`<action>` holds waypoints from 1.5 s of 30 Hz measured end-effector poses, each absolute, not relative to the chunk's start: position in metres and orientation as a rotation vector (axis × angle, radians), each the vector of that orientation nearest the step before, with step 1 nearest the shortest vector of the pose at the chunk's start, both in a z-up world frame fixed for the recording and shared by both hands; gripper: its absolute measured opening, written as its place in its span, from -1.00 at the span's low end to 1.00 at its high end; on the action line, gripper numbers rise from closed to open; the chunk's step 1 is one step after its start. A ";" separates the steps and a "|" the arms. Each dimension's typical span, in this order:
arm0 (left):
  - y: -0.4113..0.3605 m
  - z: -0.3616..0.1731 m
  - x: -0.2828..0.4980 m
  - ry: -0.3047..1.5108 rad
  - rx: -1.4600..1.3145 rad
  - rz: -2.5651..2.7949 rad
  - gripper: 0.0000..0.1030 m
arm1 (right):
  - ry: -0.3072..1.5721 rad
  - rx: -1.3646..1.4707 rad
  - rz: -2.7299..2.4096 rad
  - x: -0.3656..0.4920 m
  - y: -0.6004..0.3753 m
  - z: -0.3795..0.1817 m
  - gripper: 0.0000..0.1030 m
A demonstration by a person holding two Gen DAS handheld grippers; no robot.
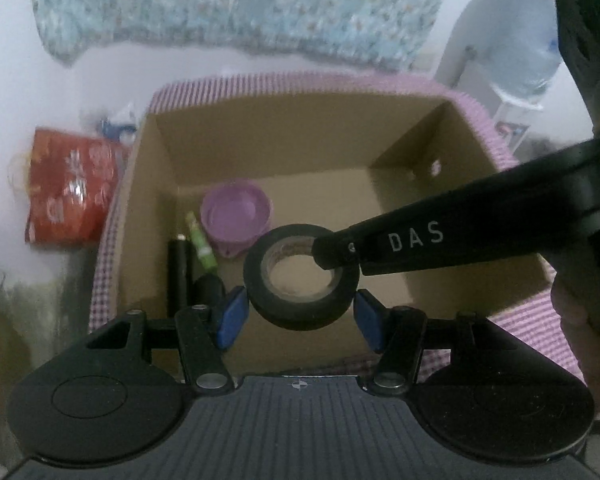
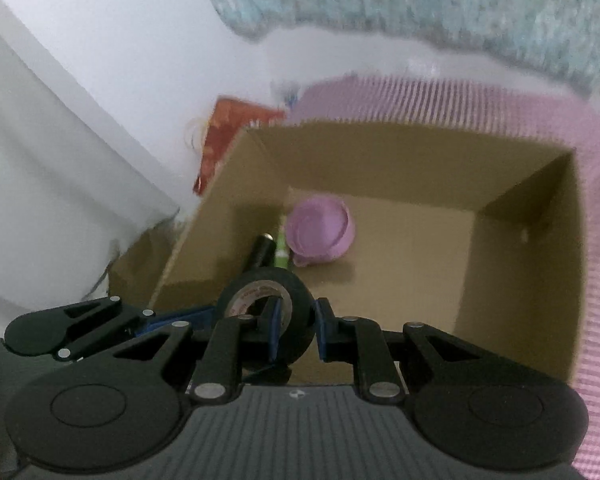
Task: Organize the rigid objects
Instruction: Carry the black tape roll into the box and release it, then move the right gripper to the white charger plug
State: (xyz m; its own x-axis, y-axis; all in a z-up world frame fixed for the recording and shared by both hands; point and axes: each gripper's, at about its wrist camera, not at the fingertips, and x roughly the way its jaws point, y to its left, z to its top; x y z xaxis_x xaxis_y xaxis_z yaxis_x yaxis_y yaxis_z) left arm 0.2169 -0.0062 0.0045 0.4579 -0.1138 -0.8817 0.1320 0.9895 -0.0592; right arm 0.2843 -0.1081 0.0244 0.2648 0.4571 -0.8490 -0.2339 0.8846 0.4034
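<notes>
The roll of black tape (image 1: 302,276) is hanging over the open cardboard box (image 1: 260,132), light, stiff and probably a little grippy. The right tongs (image 2: 296,330) are pinching its wall narrowly, one finger through the core. The left tongs (image 1: 300,316) are flanking its rim, contact unclear. Only the left view is showing the water bottle (image 1: 516,40).

Pink-and-white checked cloth (image 1: 538,322) covers the surface. Red patterned bag (image 1: 70,192) lies off its left edge, against a white wall (image 1: 12,60). Pale blue floral fabric (image 1: 240,4) hangs behind. Big clear water bottle (image 1: 516,40) stands at back right. Something blue and white (image 1: 118,124) behind the bag, too blurred to identify.
</notes>
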 end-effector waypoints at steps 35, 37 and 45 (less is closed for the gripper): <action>-0.009 0.045 0.135 0.945 0.029 -0.263 0.56 | 0.956 0.571 0.393 0.161 -0.212 0.073 -0.60; -0.013 0.039 0.122 0.948 0.028 -0.290 0.56 | 0.967 0.615 0.351 0.138 -0.222 0.064 -0.59; -0.036 0.007 0.094 0.945 0.110 -0.353 0.53 | 1.078 0.728 0.252 0.095 -0.224 0.009 -0.59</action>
State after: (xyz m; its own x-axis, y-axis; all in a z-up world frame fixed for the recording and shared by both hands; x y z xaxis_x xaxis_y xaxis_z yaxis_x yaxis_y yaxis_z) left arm 0.0939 -0.0355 0.0069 0.5334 -0.2479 -0.8087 0.3435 0.9372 -0.0608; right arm 0.0951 -0.2245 0.0090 0.4719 0.5224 -0.7102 0.1538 0.7444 0.6497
